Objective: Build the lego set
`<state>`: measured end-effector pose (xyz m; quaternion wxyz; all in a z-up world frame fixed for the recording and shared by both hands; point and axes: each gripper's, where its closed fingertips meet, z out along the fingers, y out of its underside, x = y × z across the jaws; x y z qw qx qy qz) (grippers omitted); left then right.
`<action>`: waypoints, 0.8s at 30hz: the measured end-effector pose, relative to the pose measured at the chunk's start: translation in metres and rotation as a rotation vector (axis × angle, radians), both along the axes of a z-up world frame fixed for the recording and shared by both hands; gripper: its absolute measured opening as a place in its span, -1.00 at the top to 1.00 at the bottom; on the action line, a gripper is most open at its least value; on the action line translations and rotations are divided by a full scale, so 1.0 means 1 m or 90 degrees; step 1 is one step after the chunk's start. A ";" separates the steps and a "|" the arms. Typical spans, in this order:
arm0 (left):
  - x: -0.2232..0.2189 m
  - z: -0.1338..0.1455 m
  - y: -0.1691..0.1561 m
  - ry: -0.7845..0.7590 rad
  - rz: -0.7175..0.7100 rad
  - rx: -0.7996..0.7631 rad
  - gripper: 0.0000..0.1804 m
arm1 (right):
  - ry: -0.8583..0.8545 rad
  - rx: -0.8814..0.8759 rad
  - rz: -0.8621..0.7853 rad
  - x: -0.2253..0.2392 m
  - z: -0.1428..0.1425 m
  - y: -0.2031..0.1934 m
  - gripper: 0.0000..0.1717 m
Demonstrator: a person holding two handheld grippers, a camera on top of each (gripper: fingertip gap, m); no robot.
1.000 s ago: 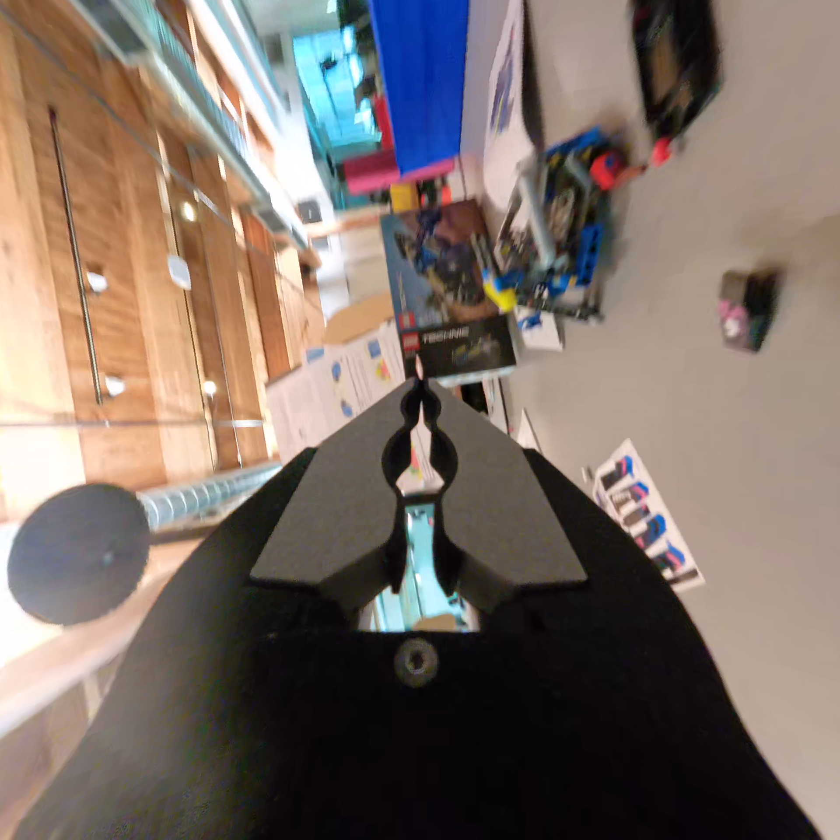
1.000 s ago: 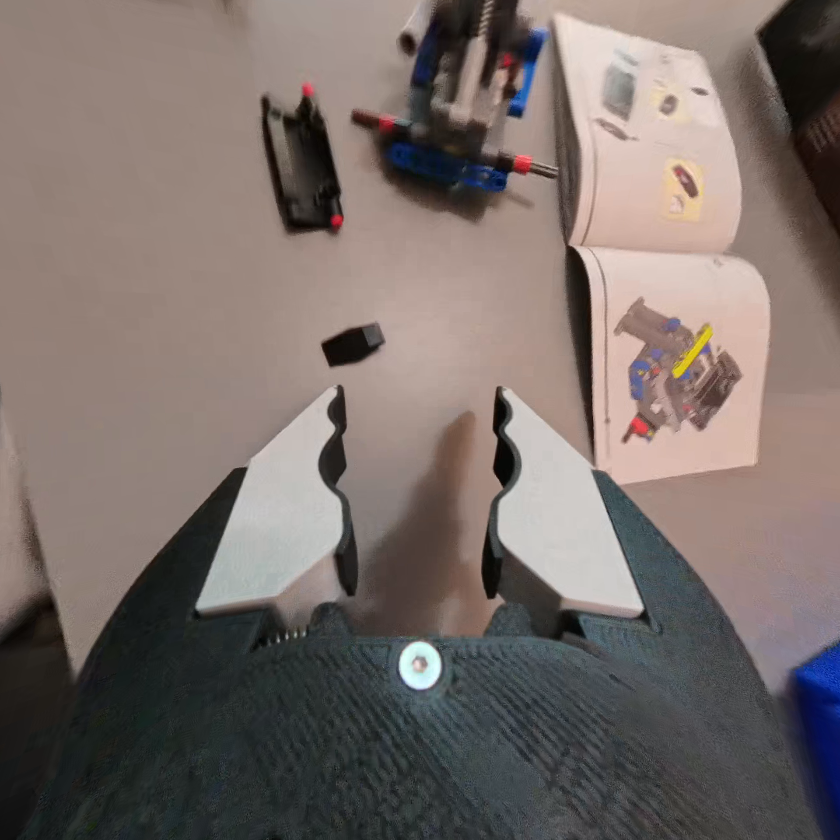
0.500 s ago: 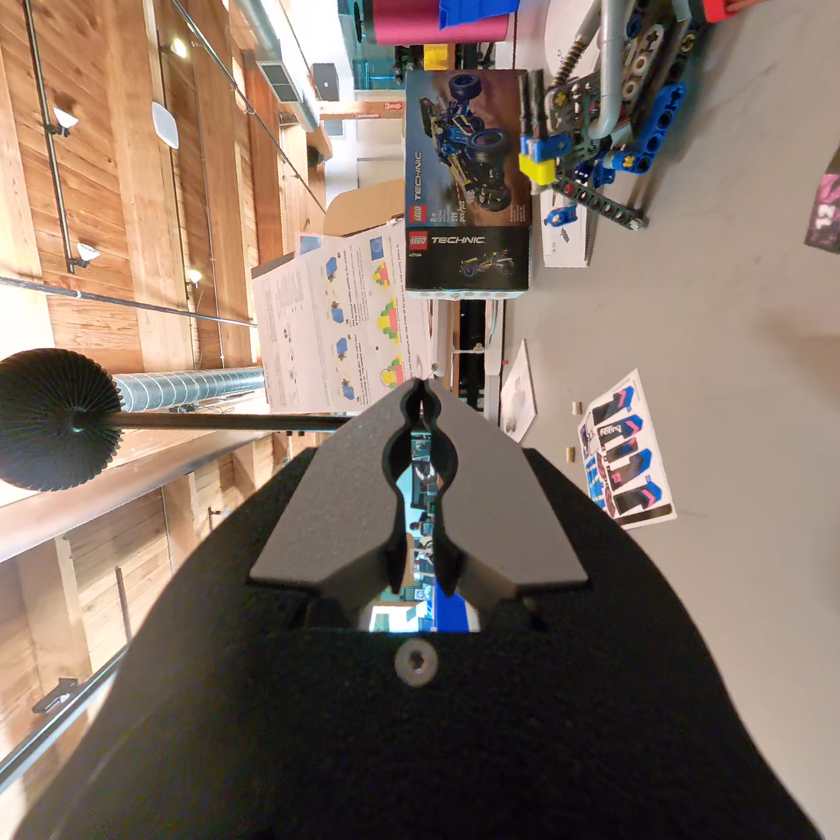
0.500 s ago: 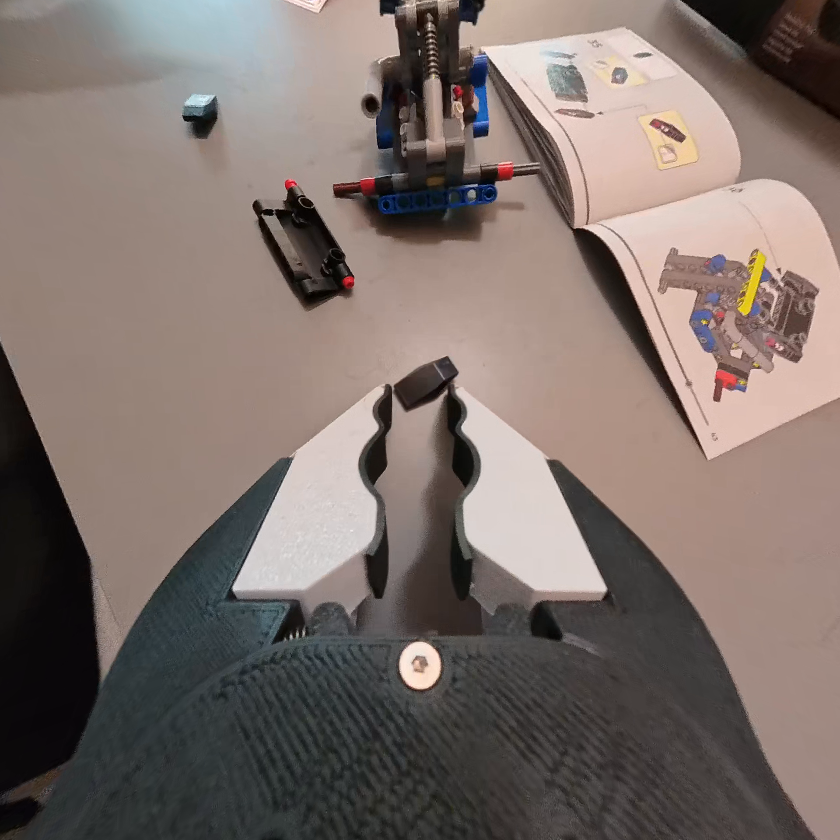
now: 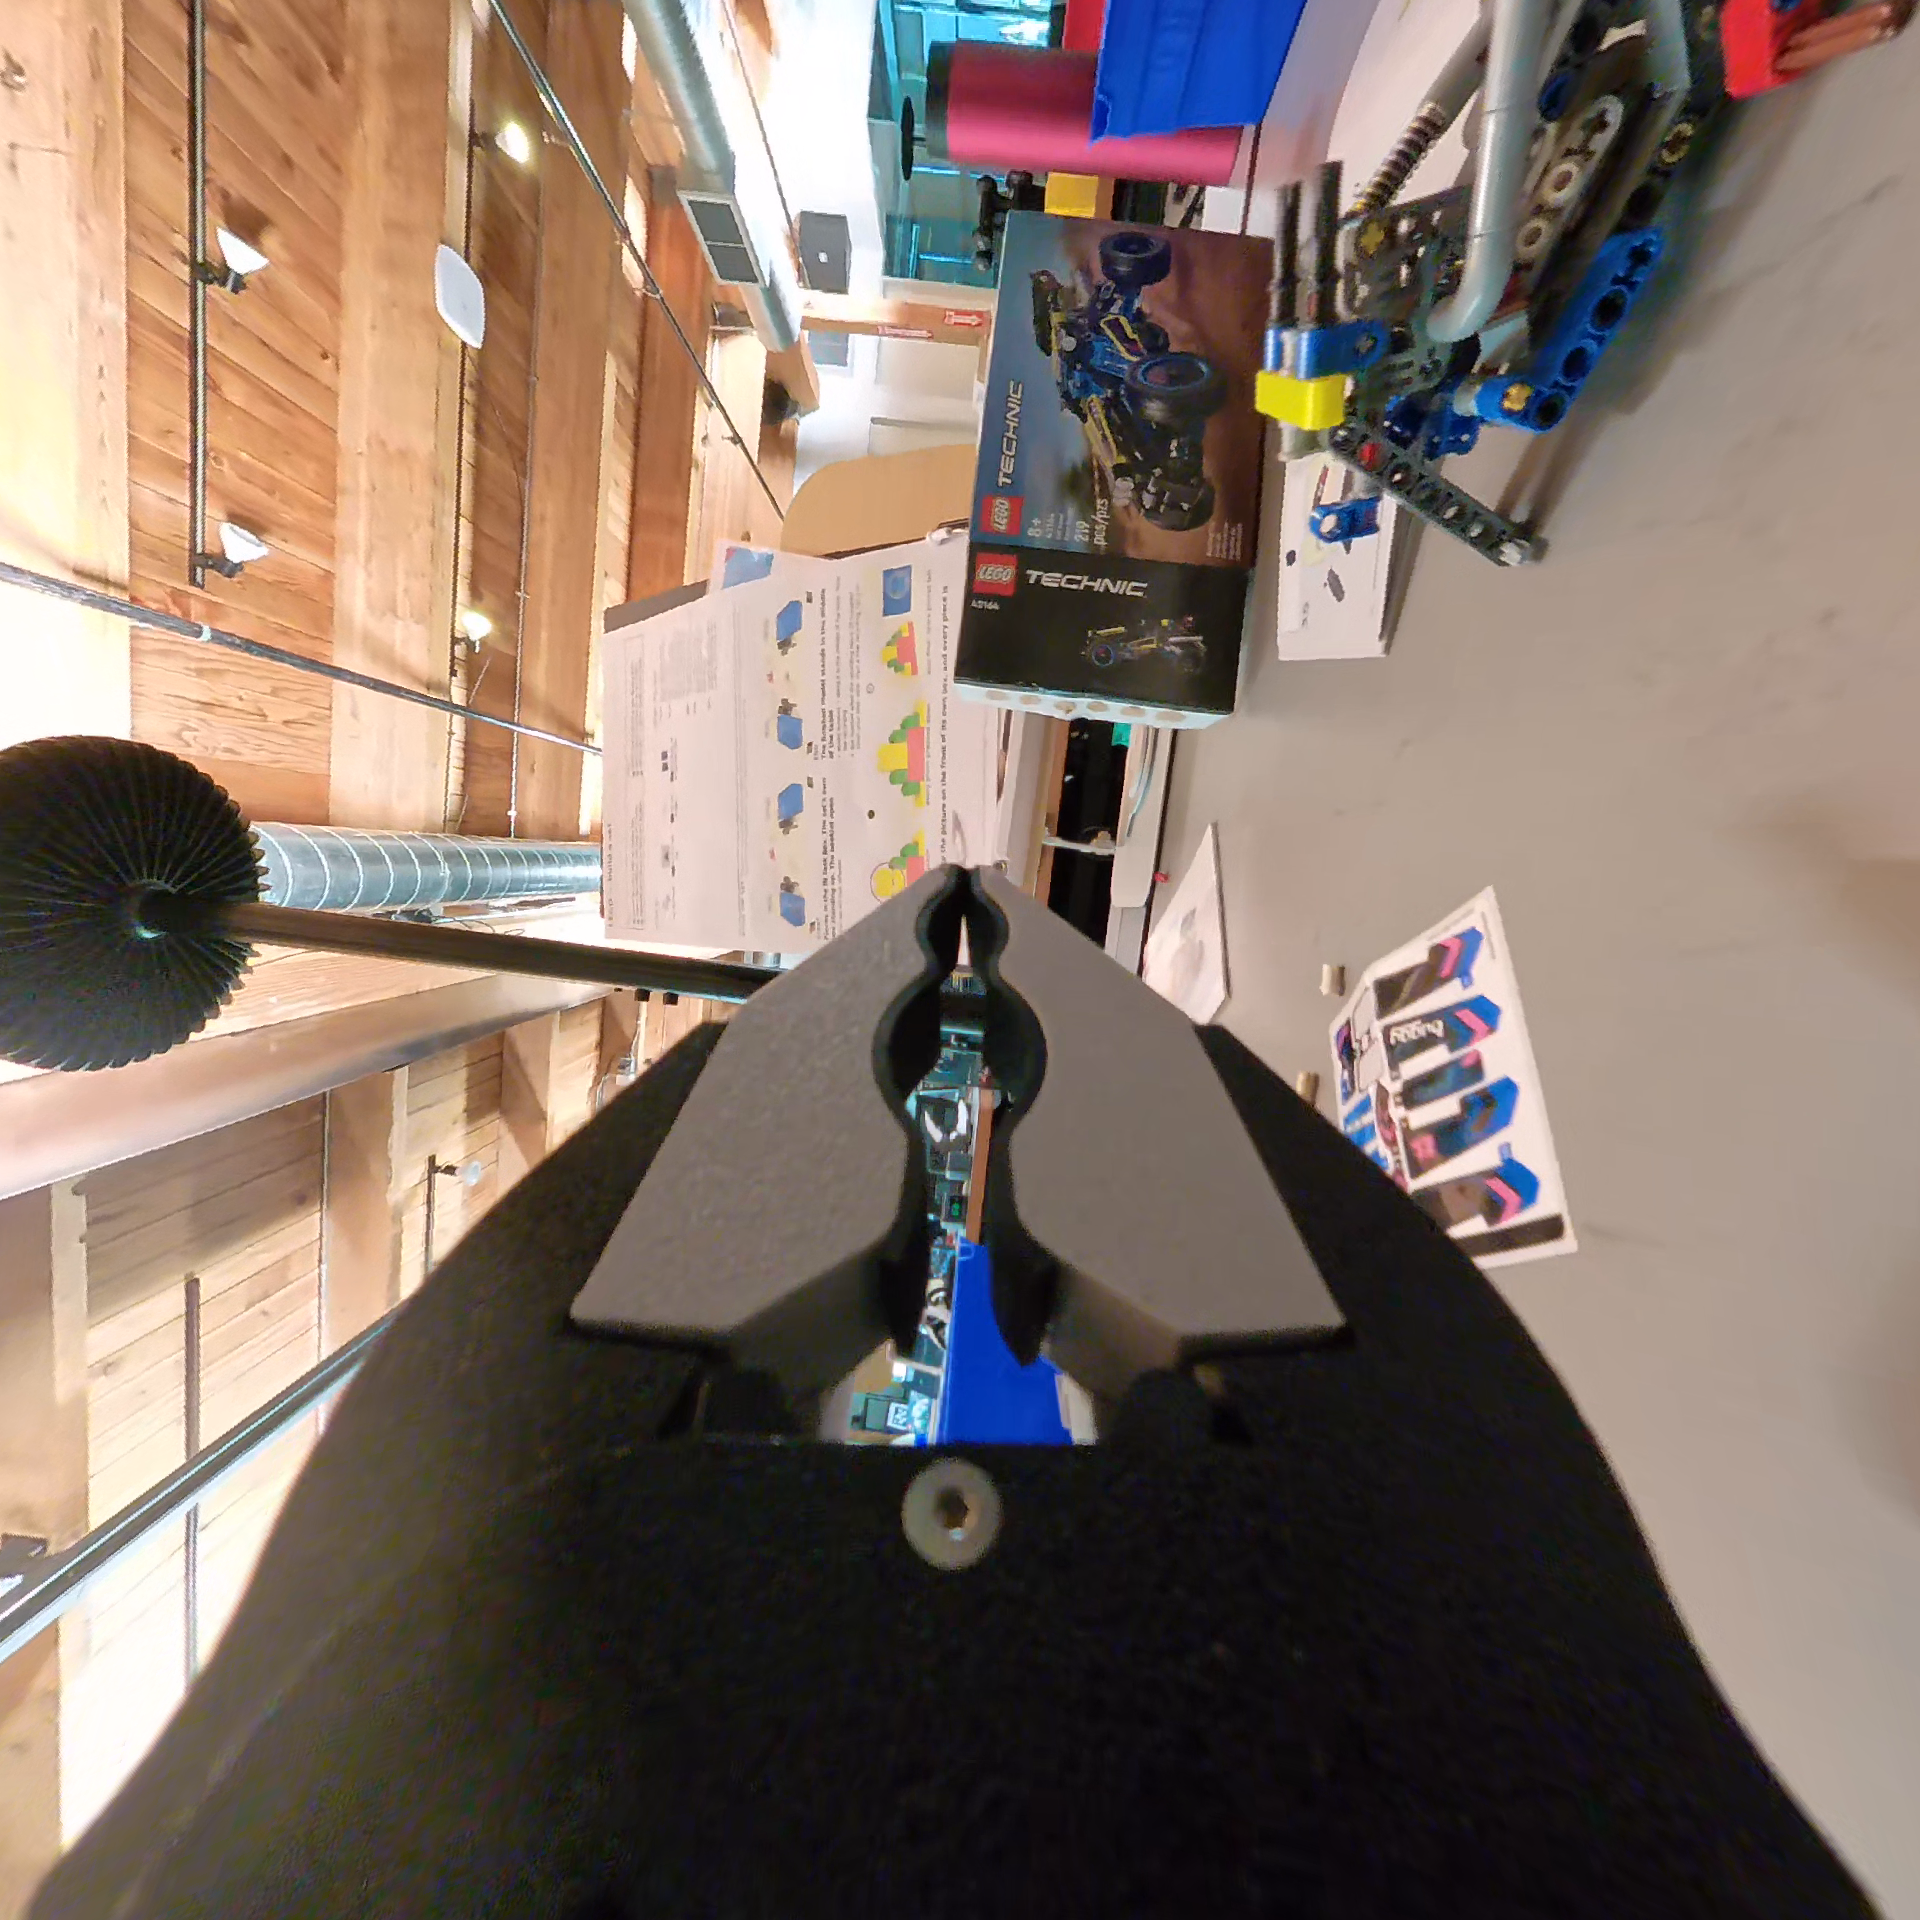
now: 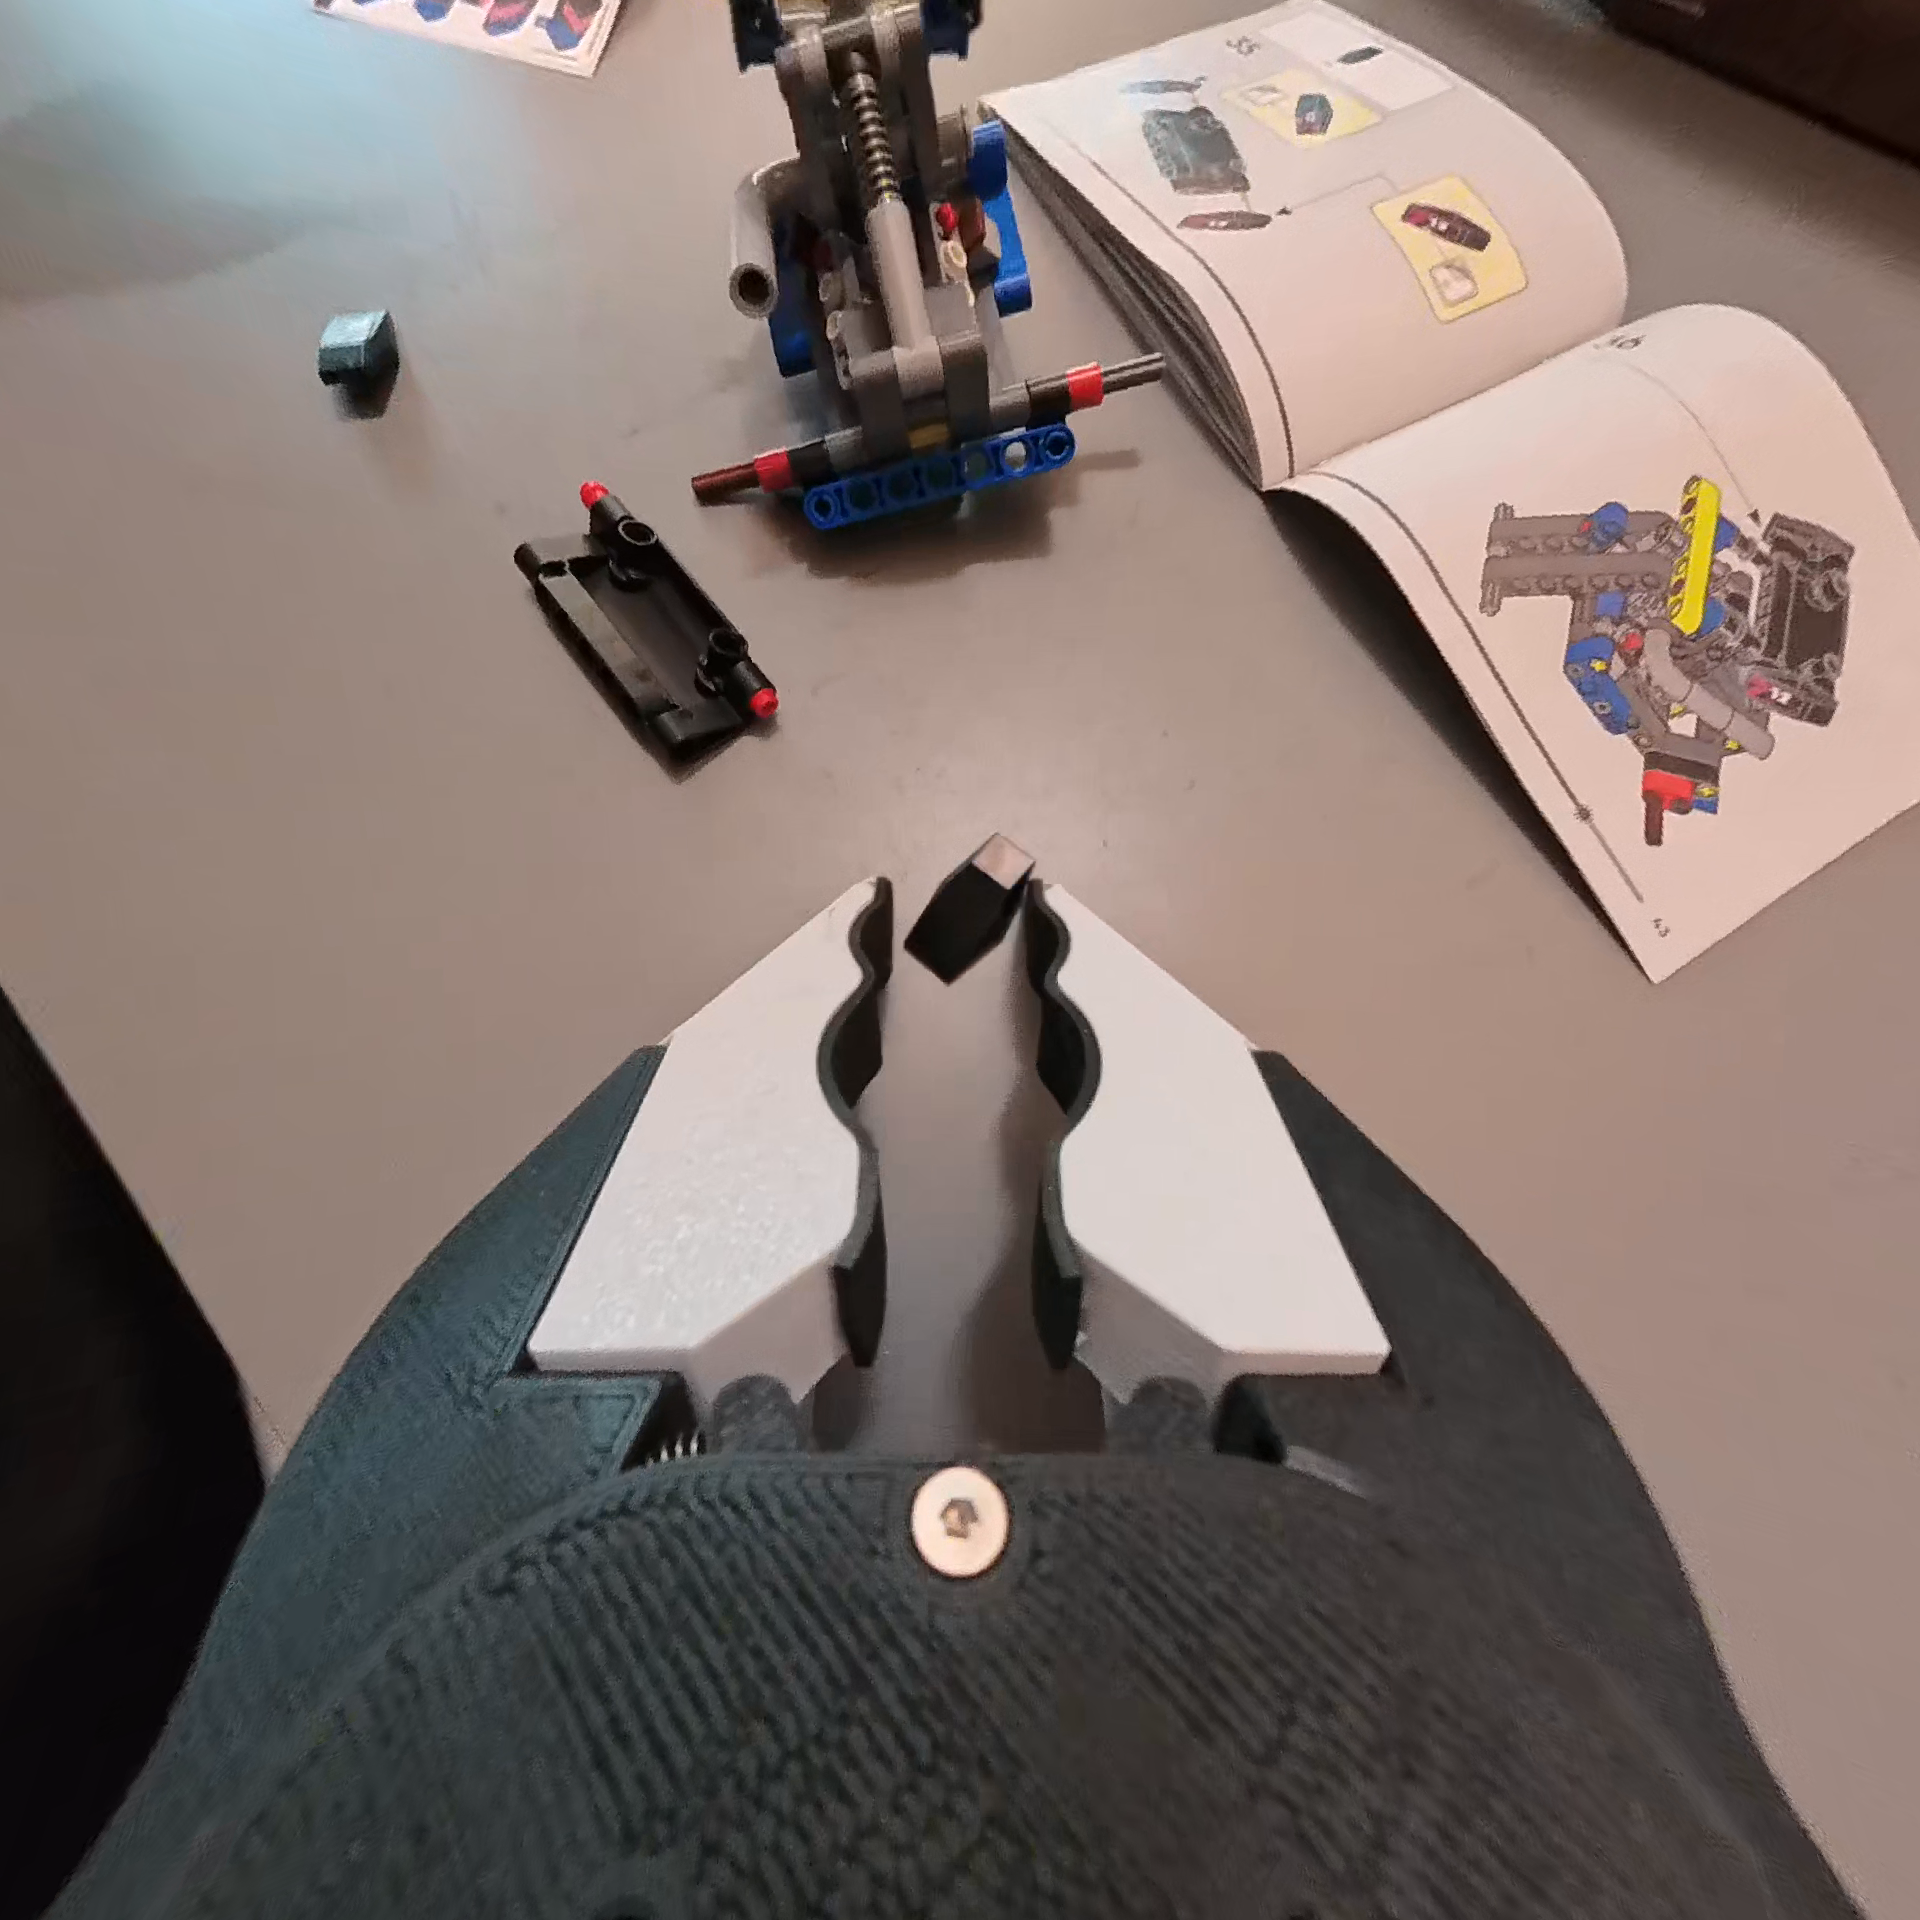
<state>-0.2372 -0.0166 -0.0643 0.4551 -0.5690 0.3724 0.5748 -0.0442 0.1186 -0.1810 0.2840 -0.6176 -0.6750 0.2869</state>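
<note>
My right gripper (image 6: 956, 904) is low over the grey table (image 6: 312, 883), shut on a small black sloped piece (image 6: 961, 920) that sits askew between the fingertips. A black panel with red pins (image 6: 644, 623) lies ahead to the left. A grey and blue brick model (image 6: 894, 343) stands farther ahead. My left gripper (image 5: 964, 883) is shut with nothing between its pads. It is rolled on its side and held above the table, pointing into the room. The model also shows in the left wrist view (image 5: 1455, 312) at the upper right.
An open instruction booklet (image 6: 1403, 312) lies right of the model. A small grey-blue piece (image 6: 356, 353) lies at the far left. In the left wrist view a set box (image 5: 1117, 457) stands by the model, a sticker sheet (image 5: 1449, 1091) lies on the table, and a black lamp (image 5: 104, 904) hangs at the left. Left tips to right tips: about 25 cm.
The right jaws closed from wide open around the small black piece, which turned askew between the tips. The left gripper swung and steadied, staying shut.
</note>
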 end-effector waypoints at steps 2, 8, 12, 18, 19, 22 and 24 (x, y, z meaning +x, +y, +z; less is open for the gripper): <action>-0.001 0.002 0.001 -0.001 -0.001 0.008 1.00 | -0.003 0.010 0.008 0.000 0.000 -0.002 0.81; -0.003 -0.001 0.001 -0.014 -0.015 0.015 1.00 | -0.010 0.076 0.054 -0.001 0.001 -0.007 0.85; -0.003 -0.002 0.002 -0.018 -0.026 0.016 1.00 | -0.011 0.087 0.070 -0.001 0.001 -0.010 0.85; -0.003 -0.003 0.005 -0.026 -0.039 0.016 1.00 | -0.007 0.101 0.091 -0.002 0.001 -0.018 0.86; -0.002 -0.003 0.006 -0.026 -0.042 0.017 1.00 | -0.006 0.094 0.092 -0.002 0.001 -0.019 0.86; -0.001 -0.003 0.007 -0.024 -0.046 0.017 1.00 | -0.010 0.084 0.090 0.001 0.001 -0.019 0.86; -0.002 -0.002 0.007 -0.024 -0.046 0.017 1.00 | -0.012 0.114 0.104 0.005 0.004 -0.019 0.86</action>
